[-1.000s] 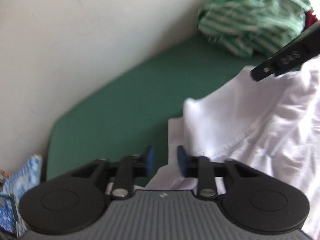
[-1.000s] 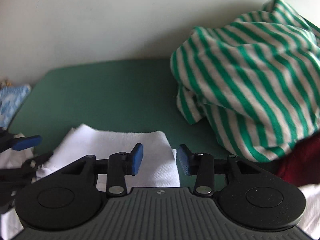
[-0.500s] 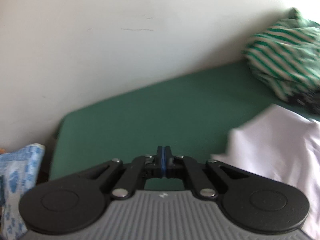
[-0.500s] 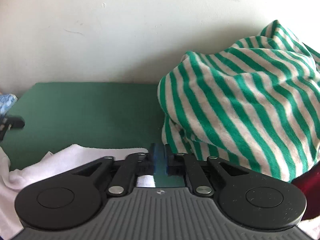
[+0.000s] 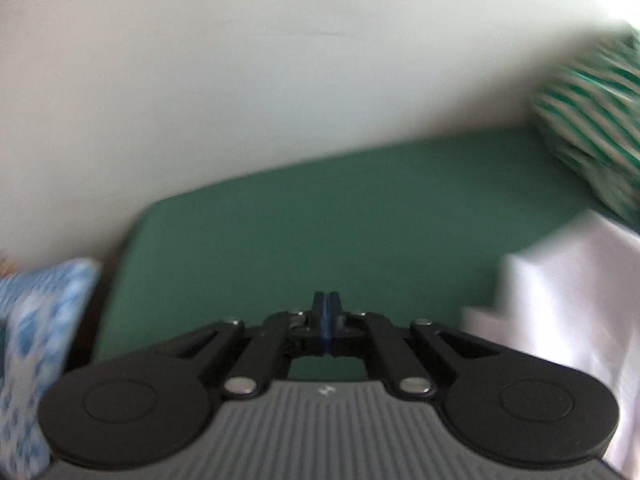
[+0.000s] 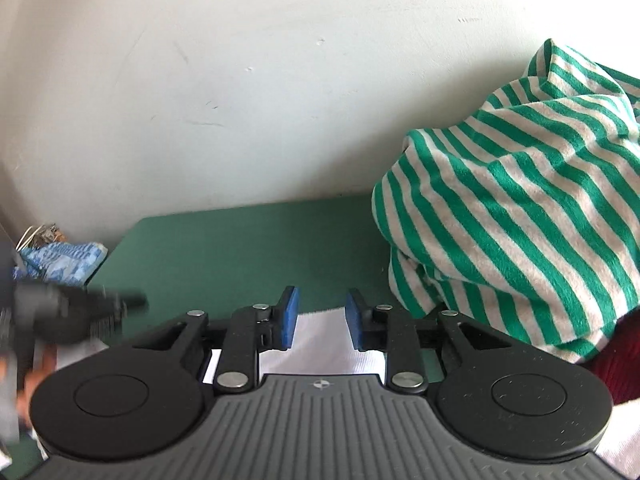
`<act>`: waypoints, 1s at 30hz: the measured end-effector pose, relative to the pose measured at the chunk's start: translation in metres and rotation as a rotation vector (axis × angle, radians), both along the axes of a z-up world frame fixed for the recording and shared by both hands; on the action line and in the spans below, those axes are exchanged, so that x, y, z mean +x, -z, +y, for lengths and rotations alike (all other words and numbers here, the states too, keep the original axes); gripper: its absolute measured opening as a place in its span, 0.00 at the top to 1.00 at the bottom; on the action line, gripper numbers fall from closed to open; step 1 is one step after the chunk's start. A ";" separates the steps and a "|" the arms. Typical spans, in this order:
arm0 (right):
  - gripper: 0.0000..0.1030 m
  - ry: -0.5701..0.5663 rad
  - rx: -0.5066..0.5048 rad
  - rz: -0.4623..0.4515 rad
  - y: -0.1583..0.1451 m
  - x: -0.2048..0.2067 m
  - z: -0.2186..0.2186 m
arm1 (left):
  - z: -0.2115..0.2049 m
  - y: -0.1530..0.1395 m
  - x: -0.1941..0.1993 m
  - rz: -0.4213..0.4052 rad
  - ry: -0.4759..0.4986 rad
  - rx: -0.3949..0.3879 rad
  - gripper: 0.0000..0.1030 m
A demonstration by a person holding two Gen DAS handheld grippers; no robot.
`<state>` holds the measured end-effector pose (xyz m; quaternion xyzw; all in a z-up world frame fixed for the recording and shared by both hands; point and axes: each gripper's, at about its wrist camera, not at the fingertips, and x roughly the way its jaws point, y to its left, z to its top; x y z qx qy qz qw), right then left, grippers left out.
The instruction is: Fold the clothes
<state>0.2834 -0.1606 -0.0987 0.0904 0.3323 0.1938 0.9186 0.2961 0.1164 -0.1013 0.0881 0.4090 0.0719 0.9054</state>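
A white garment (image 5: 560, 320) lies on the green table (image 5: 320, 220), to the right of my left gripper (image 5: 326, 316). That gripper is shut, its blue pads pressed together with nothing between them, and it hovers over bare green surface. My right gripper (image 6: 321, 318) has its jaws opening. The white garment's edge (image 6: 320, 344) lies below the gap, and the pads do not press on it. The left gripper shows as a dark blur (image 6: 80, 312) at the left of the right wrist view.
A crumpled green-and-white striped garment (image 6: 520, 220) is heaped at the right against the pale wall and appears blurred in the left wrist view (image 5: 592, 120). A dark red cloth (image 6: 620, 356) lies under it. A blue patterned item (image 6: 60, 260) sits off the table's left end.
My left gripper shut and swung left, away from the white garment. My right gripper closed, then parted again, and its view tipped up toward the wall.
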 end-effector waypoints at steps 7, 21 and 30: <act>0.68 -0.062 -0.046 0.014 0.010 -0.007 0.018 | -0.009 -0.018 -0.041 0.008 0.263 -0.077 0.93; 0.65 -0.011 -0.024 0.005 0.016 -0.007 0.026 | -0.027 0.009 -0.008 0.004 0.154 -0.029 1.00; 0.65 -0.125 -0.033 0.007 0.019 -0.021 0.038 | -0.038 0.001 -0.050 0.066 0.427 -0.090 0.90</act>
